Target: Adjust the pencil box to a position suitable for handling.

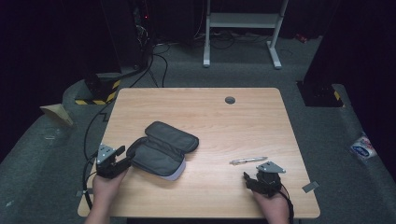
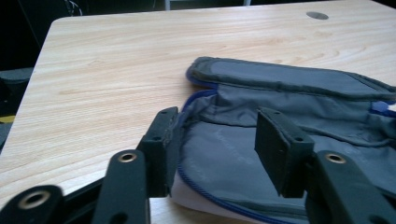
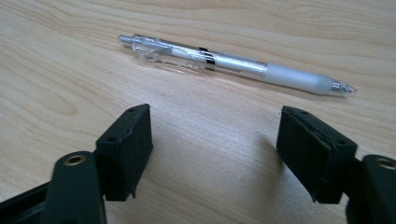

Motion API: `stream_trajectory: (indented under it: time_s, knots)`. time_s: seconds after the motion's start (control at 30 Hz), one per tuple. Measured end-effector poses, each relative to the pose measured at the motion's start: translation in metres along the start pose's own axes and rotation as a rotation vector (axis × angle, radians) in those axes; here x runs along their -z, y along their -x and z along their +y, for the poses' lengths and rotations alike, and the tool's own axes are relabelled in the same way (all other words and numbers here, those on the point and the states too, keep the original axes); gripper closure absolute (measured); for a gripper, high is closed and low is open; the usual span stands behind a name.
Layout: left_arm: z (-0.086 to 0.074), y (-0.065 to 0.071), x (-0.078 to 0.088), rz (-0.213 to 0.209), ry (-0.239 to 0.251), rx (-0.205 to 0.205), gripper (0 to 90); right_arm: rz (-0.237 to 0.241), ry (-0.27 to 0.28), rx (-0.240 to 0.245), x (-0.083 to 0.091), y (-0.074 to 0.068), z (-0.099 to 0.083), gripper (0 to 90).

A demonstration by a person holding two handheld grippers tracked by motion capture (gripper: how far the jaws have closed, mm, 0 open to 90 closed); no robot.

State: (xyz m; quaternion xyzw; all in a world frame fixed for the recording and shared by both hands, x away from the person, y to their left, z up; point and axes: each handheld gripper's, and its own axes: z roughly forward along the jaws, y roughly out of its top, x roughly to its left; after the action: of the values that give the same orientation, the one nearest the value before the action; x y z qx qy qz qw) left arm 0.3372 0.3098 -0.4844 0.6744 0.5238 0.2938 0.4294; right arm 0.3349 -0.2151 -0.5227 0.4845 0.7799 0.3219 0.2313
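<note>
An open grey pencil pouch (image 1: 163, 149) with blue zip trim lies on the left half of the wooden table (image 1: 210, 116), its flap folded back. My left gripper (image 1: 125, 157) sits at the pouch's left end. In the left gripper view its jaws (image 2: 217, 144) stand open astride the near rim of the pouch (image 2: 280, 102), one pad outside the edge and one over the lining, neither pressing. A clear pen (image 1: 248, 160) lies to the right. My right gripper (image 1: 247, 179) rests just short of it, open, with bare wood between its pads (image 3: 215, 149) and the pen (image 3: 233, 63) beyond.
A round cable hole (image 1: 229, 100) is set near the table's far edge. On the floor beyond stand a white desk frame (image 1: 243, 28) and dark equipment with cables (image 1: 126, 42). A small packet (image 1: 363, 148) lies on the carpet at right.
</note>
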Motion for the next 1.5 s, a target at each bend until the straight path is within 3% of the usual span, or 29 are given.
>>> stream_trajectory:
  time_s: [0.1,0.23,0.33,0.47,0.53,0.7,0.8,0.87,0.93,1.0,1.03,1.07,1.27,1.5]
  knots:
    - [-0.001,-0.005,-0.008,-0.019,-0.010,0.021,46.9,0.035,0.030,0.020,0.003,-0.011,0.004,30.2]
    - [-0.003,-0.007,-0.015,-0.013,-0.032,0.030,45.9,0.060,0.073,0.036,0.007,-0.024,0.010,32.2]
    - [-0.004,-0.012,-0.021,-0.006,-0.038,0.044,46.1,0.110,0.099,0.063,0.010,-0.045,0.020,35.1]
    - [-0.006,-0.017,-0.024,-0.018,-0.057,0.064,50.0,0.127,0.106,0.085,0.008,-0.061,0.028,39.2]
    - [-0.008,-0.020,-0.024,-0.033,-0.060,0.080,55.9,0.137,0.109,0.100,0.001,-0.076,0.038,40.1]
    - [-0.014,-0.026,-0.025,-0.075,-0.078,0.114,66.9,0.159,0.111,0.147,-0.007,-0.093,0.043,42.6]
    - [-0.016,-0.017,-0.025,-0.093,-0.104,0.058,74.0,0.178,0.111,0.178,-0.008,-0.100,0.038,44.8]
    - [-0.016,-0.013,-0.025,-0.098,-0.111,0.040,75.0,0.188,0.107,0.171,-0.007,-0.101,0.035,45.5]
    - [-0.016,0.000,-0.025,-0.110,-0.127,-0.022,75.1,0.191,0.110,0.172,-0.006,-0.100,0.033,47.1]
    - [-0.016,0.005,-0.026,-0.111,-0.133,-0.041,75.1,0.190,0.116,0.172,-0.005,-0.100,0.032,47.3]
    - [-0.016,0.015,-0.027,-0.127,-0.140,-0.070,75.1,0.193,0.114,0.164,-0.004,-0.100,0.031,47.5]
    - [-0.016,0.015,-0.027,-0.127,-0.140,-0.070,75.1,0.194,0.112,0.164,-0.005,-0.100,0.031,47.5]
    - [-0.015,0.044,-0.028,-0.174,-0.150,-0.147,75.3,0.196,0.110,0.163,-0.006,-0.096,0.030,47.5]
    - [-0.015,0.066,-0.026,-0.221,-0.154,-0.185,74.9,0.202,0.105,0.162,-0.007,-0.094,0.029,48.3]
